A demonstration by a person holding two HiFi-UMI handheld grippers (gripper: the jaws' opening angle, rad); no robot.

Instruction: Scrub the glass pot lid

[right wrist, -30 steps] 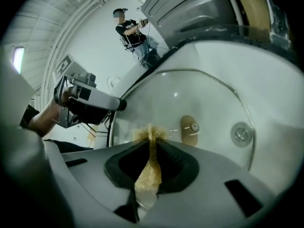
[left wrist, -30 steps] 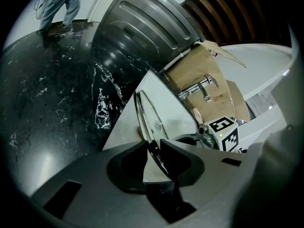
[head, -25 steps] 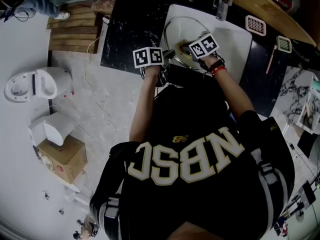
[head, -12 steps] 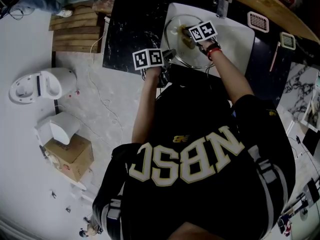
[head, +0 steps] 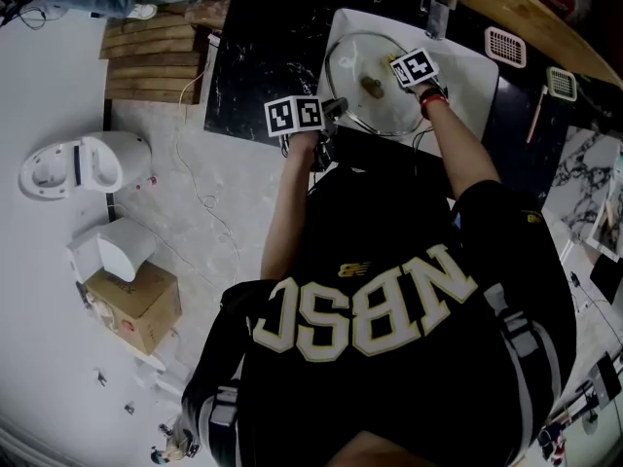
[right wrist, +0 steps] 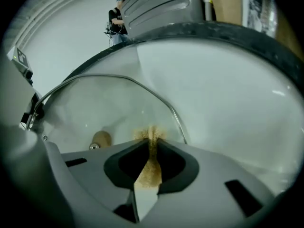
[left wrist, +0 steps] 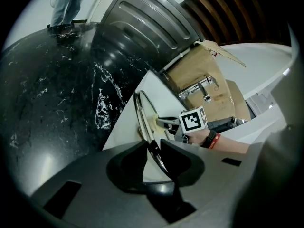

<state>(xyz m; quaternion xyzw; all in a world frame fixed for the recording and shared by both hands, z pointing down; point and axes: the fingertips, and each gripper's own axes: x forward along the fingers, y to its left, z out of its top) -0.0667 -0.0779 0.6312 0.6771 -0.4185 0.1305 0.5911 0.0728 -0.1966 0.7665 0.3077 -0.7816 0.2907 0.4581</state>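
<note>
The glass pot lid (head: pixel 362 100) stands tilted in the white sink (head: pixel 469 78), its tan knob (head: pixel 372 88) showing. My left gripper (head: pixel 331 109) is shut on the lid's metal rim (left wrist: pixel 151 144) at the near left edge. My right gripper (head: pixel 401 74) is shut on a brown scrub pad (right wrist: pixel 150 165). It presses the pad against the glass (right wrist: pixel 109 110) to the right of the knob (right wrist: pixel 100 138), close to the rim. In the left gripper view the right gripper (left wrist: pixel 164 123) reaches in to the lid's face from the right.
A black marbled counter (head: pixel 261 47) flanks the sink on the left. The faucet (head: pixel 438 6) stands at the sink's far edge, below a wooden board (head: pixel 531 13). Two small scrubbers (head: pixel 504 47) lie on the dark counter at the right.
The right gripper has swept with the pad across the lid, from over the knob toward the far right part of the glass. The knob now shows. The left gripper has kept still on the rim.
</note>
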